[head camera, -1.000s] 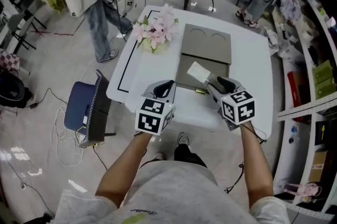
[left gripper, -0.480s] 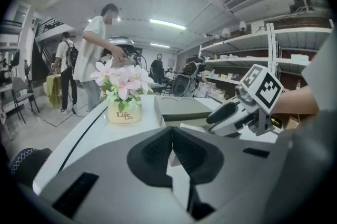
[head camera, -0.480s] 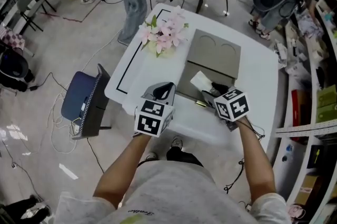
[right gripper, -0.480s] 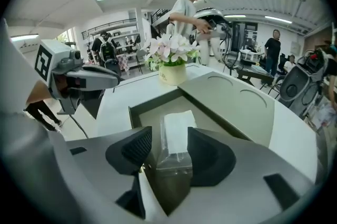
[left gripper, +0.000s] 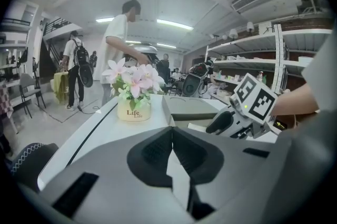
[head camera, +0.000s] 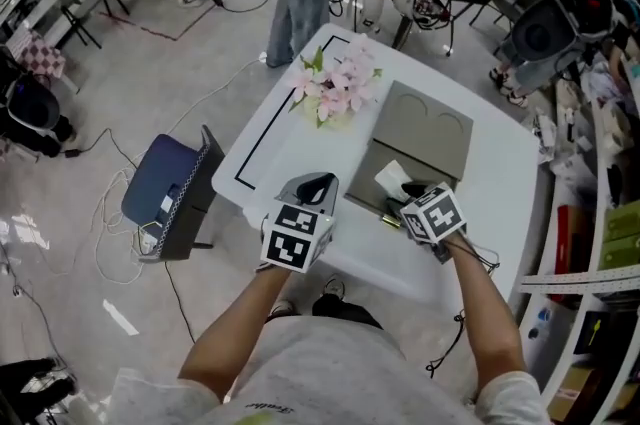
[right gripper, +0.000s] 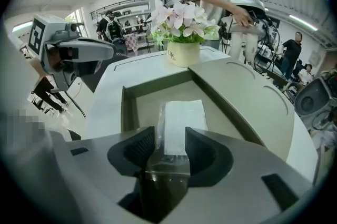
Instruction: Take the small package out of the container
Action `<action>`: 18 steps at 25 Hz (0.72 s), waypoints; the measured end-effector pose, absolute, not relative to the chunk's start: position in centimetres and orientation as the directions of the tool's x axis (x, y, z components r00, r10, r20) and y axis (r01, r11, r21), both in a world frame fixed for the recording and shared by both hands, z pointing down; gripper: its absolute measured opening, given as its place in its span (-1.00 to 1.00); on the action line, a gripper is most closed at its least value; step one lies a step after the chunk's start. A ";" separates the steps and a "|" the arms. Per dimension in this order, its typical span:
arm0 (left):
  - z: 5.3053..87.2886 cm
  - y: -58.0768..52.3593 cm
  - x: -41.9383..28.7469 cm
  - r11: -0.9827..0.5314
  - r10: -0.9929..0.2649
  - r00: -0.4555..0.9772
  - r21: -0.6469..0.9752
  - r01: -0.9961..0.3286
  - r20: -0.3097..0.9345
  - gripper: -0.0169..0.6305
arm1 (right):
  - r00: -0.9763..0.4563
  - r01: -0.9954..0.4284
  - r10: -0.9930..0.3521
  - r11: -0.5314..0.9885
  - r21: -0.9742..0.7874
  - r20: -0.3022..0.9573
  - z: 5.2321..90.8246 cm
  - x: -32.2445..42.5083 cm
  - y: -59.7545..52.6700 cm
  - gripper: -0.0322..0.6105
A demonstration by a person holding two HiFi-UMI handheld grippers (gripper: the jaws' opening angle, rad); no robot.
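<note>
Grip: right gripper [right gripper: 171, 138] jaws closing on the near end of the small package [right gripper: 181, 120]; its wrapper fills the gap.
Location: small package lies inside the container [right gripper: 128, 107].
Idle side: left gripper [left gripper: 172, 130] pinched together, empty.
Advice: seat the pads past the loose wrapper; lift straight, clear of the walls.

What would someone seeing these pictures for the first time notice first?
Probably the pink flowers in their pot at the far left of the white table, the one splash of colour. Next, the open grey container beside them, where the right gripper has its fingers closing around a small white package. The left gripper, fingers together and empty, hangs over the table's near edge.
</note>
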State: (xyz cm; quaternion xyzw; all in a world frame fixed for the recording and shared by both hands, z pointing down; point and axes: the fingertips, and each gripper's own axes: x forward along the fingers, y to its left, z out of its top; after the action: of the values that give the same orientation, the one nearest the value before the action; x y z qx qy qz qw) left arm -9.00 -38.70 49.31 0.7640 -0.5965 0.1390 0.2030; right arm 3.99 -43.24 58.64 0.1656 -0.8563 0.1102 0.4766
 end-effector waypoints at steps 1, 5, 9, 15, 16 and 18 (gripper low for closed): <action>49.3 -38.7 -9.1 -0.204 -0.856 0.248 0.145 -0.968 0.453 -0.93 | -0.480 -0.389 -0.179 0.921 -0.025 0.859 59.0 4.1 -43.4 -0.35; 49.4 -38.4 -9.6 -0.193 -0.860 0.235 0.138 -0.972 0.454 -0.93 | -0.469 -0.388 -0.183 0.922 -0.015 0.864 59.3 4.2 -43.5 -0.45; 48.9 -38.0 -9.9 -0.187 -0.860 0.228 0.133 -0.973 0.457 -0.93 | -0.475 -0.375 -0.172 0.927 -0.022 0.863 59.1 4.2 -43.3 -0.55; 48.6 -37.4 -9.9 -0.194 -0.861 0.232 0.129 -0.972 0.452 -0.93 | -0.485 -0.396 -0.189 0.918 -0.022 0.854 58.8 4.1 -42.8 -0.88; 48.5 -37.3 -9.8 -0.198 -0.861 0.235 0.127 -0.972 0.451 -0.93 | -0.485 -0.402 -0.197 0.916 -0.017 0.852 58.6 4.2 -42.8 -0.88; 48.1 -37.0 -9.7 -0.206 -0.862 0.241 0.126 -0.971 0.447 -0.93 | -0.493 -0.413 -0.214 0.911 -0.011 0.843 58.0 4.3 -42.6 -0.88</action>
State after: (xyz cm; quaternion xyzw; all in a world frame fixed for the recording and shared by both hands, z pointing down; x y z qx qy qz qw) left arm -9.68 -37.04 48.08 0.7635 -0.5999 0.1411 0.1931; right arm 4.32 -42.60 57.99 0.1827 -0.8575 0.1064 0.4689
